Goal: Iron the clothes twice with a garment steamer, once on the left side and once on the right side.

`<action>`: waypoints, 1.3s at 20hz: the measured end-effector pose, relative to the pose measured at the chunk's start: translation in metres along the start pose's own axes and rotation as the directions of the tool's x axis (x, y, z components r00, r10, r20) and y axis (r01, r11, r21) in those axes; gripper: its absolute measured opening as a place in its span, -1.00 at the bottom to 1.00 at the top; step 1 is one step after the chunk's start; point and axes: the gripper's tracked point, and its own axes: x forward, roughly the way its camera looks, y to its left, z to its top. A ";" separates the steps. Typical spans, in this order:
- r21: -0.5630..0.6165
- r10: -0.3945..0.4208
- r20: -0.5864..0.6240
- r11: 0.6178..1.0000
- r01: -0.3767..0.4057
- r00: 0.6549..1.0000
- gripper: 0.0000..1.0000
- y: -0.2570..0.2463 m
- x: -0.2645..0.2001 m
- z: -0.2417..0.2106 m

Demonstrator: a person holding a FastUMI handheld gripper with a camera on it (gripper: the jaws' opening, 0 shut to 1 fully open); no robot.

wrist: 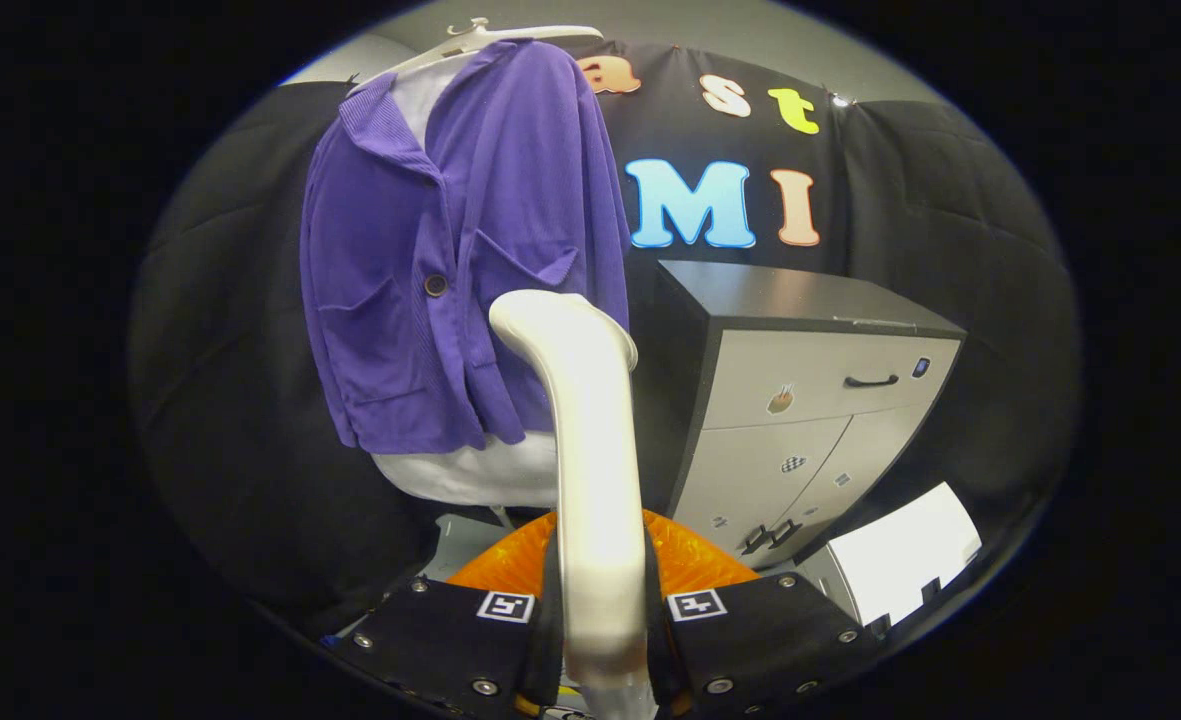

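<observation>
A purple jacket (460, 260) hangs over a white undershirt (470, 475) on a white hanger (490, 38), beyond the fingers. My gripper (600, 625) is shut on the cream-white garment steamer (590, 450), both black fingers (450, 640) pressing its handle. The steamer rises straight up from between them. Its bent head (550, 320) points toward the jacket's right front panel, near the pocket. I cannot tell whether the head touches the cloth.
A grey cabinet (800, 400) with a black top, a drawer and two doors stands right of the jacket. An orange rounded object (690, 560) sits just behind the fingers, under the steamer. A white box (900, 560) lies low at the right.
</observation>
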 end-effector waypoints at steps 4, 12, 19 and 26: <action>-0.011 0.053 0.087 0.999 -0.052 0.995 -0.32 0.025 -0.030 0.045; -0.047 0.152 0.288 0.988 -0.144 0.945 -0.32 0.088 -0.071 0.147; -0.083 0.194 0.448 0.981 -0.175 0.873 -0.33 0.145 -0.087 0.237; -0.147 0.174 0.600 0.983 -0.106 0.781 -0.33 0.190 -0.094 0.304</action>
